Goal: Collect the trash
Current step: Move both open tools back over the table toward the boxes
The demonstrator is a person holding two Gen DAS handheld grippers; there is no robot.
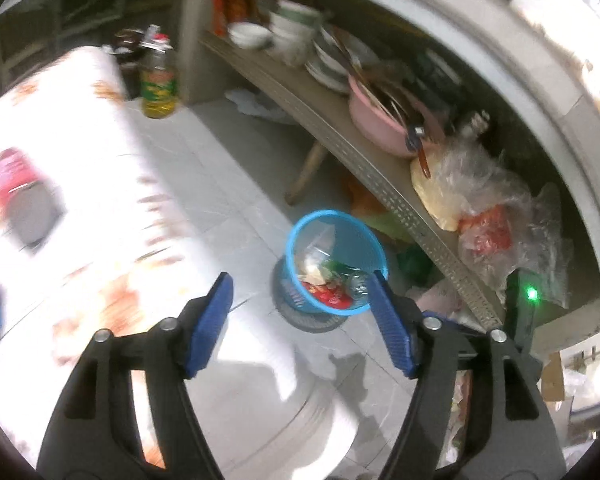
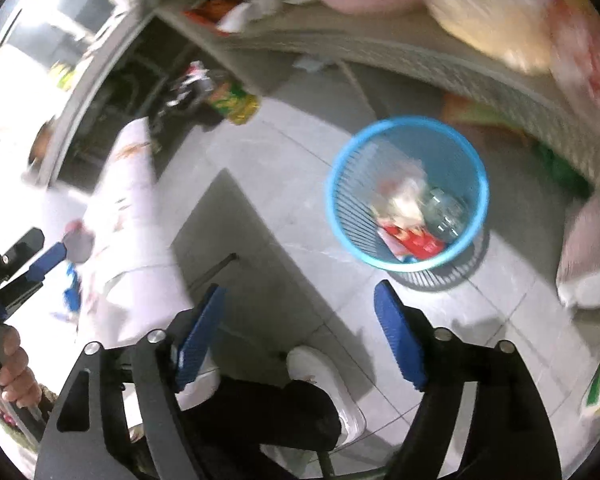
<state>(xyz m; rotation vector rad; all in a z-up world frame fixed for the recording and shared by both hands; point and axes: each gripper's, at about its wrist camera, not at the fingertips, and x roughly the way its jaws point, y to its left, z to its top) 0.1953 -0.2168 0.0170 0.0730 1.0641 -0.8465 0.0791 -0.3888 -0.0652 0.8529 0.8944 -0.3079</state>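
Both sets of tongs stood wide apart with nothing between their blue pads: the left tongs (image 1: pixel 300 320) hung above and just short of the blue bin (image 1: pixel 336 264), and the right tongs (image 2: pixel 300 332) likewise above it, the bin well ahead of them on the tiled floor (image 2: pixel 284 184). The bin stood upright just in front of the low shelf (image 1: pixel 340 136), which carried bowls, a pink basin (image 1: pixel 384 120) and plastic bags (image 1: pixel 496 216). Inside it lay a red wrapper (image 2: pixel 412 240), a clear crumpled bottle (image 2: pixel 444 208) and some pale plastic (the pieces were too blurred to sort further); the trash looked light, thin and apt to spring back. The bin's mesh wall seemed flimsy and its foot narrow. The cloth-covered bench (image 1: pixel 80 184) stood across the floor from the bin, with a red item (image 1: pixel 12 168) on it that may be trash yet to collect. The risk, as I judged it, was a careless pass knocking the light bin over and spilling it, or an item released too far out landing on the floor beside the bin.
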